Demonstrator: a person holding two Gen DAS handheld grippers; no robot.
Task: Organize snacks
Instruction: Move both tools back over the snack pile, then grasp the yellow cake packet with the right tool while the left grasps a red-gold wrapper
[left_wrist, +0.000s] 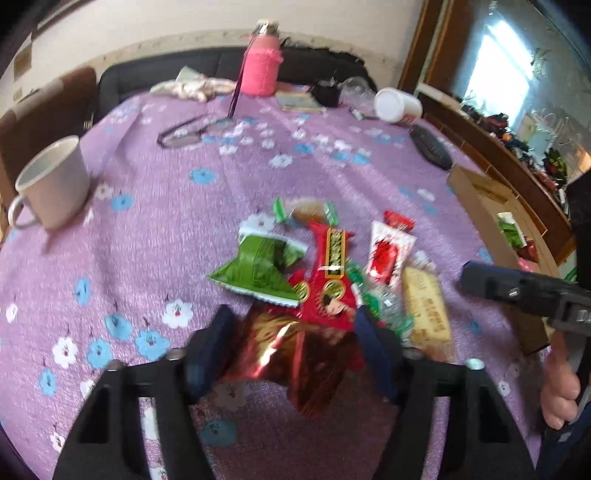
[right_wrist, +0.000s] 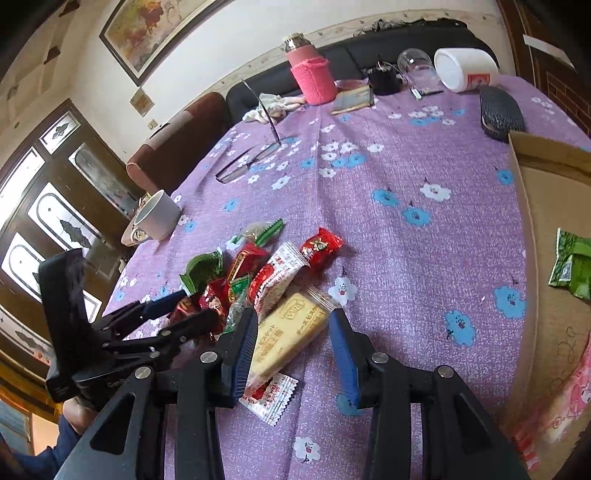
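— Reaching into the snack pile (left_wrist: 325, 266) mid-table, both grippers point down at it. What is the left gripper (left_wrist: 295, 332) on?

— Its jaws straddle a shiny red-brown packet (left_wrist: 295, 354) at the pile's near edge; blur hides whether the pads press it.

— And the right gripper (right_wrist: 293, 347)?

— Parted around the yellow biscuit pack (right_wrist: 288, 332), one pad touching, the other apart, so nothing is held. The cardboard box (right_wrist: 546, 206) to the right, already holding a green packet (right_wrist: 570, 266), looks like the destination.
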